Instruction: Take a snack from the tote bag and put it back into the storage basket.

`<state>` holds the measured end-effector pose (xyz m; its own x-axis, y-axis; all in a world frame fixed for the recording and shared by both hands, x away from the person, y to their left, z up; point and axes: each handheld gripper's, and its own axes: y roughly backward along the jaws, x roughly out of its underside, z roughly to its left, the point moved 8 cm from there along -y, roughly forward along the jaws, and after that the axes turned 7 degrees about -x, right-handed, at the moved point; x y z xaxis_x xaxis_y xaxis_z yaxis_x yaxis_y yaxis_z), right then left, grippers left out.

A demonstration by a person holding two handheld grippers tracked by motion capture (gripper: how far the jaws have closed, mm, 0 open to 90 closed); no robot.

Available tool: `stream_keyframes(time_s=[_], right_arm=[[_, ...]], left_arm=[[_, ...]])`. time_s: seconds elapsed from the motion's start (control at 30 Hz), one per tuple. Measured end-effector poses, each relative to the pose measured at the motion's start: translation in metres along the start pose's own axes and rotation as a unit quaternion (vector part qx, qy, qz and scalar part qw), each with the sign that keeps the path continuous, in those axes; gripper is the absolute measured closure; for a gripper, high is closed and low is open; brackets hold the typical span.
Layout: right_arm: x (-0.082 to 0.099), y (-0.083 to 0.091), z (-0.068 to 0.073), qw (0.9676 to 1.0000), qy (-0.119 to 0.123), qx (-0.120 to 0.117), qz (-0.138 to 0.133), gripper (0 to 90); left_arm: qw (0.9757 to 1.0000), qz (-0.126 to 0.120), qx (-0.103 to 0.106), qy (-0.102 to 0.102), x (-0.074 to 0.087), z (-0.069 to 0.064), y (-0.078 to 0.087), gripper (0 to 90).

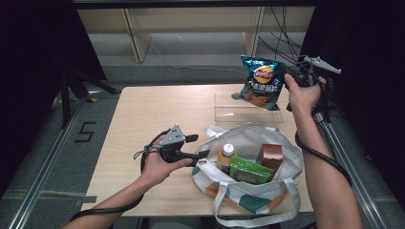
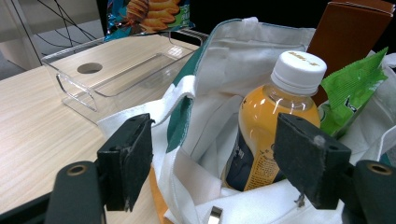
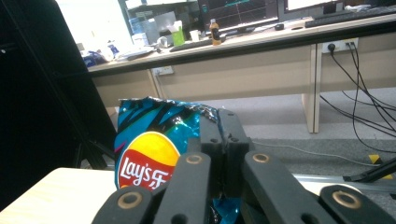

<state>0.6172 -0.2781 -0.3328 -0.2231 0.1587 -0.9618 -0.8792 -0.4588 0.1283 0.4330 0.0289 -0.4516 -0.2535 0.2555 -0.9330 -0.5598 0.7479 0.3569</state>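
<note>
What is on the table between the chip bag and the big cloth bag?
A clear plastic tray lies between the chip bag and the cloth bag. It looks empty in the high view, and the left gripper view shows it too.

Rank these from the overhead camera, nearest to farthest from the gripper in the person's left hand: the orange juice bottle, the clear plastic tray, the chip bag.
Measured from the left gripper:
1. Orange juice bottle, just to its right, inside the tote bag.
2. Clear plastic tray, beyond the bag, toward the table's far edge.
3. Chip bag, farthest, held up over the tray by the right gripper.
</note>
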Motion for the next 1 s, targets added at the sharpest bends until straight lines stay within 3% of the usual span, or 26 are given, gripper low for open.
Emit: stream_keyframes(time_s=[0.4,0.47,1.0], right_arm=[[0.004,-0.006,-0.006,1.0,-0.004,0.006,0.0,90.0],[0.005,-0.007,-0.004,0.9999,-0.015,0.005,0.001,90.0],[0.006,-0.012,-0.003,0.9998,-0.017,0.008,0.007,90.0]], left_arm=[[1.0,-0.001,0.0,0.0,0.0,0.0,0.0,27.8],[1.0,-0.002,0.0,-0.001,0.0,0.0,0.0,27.8],[1.0,-0.001,-0.001,-0.002,-0.001,0.0,0.001,27.8]])
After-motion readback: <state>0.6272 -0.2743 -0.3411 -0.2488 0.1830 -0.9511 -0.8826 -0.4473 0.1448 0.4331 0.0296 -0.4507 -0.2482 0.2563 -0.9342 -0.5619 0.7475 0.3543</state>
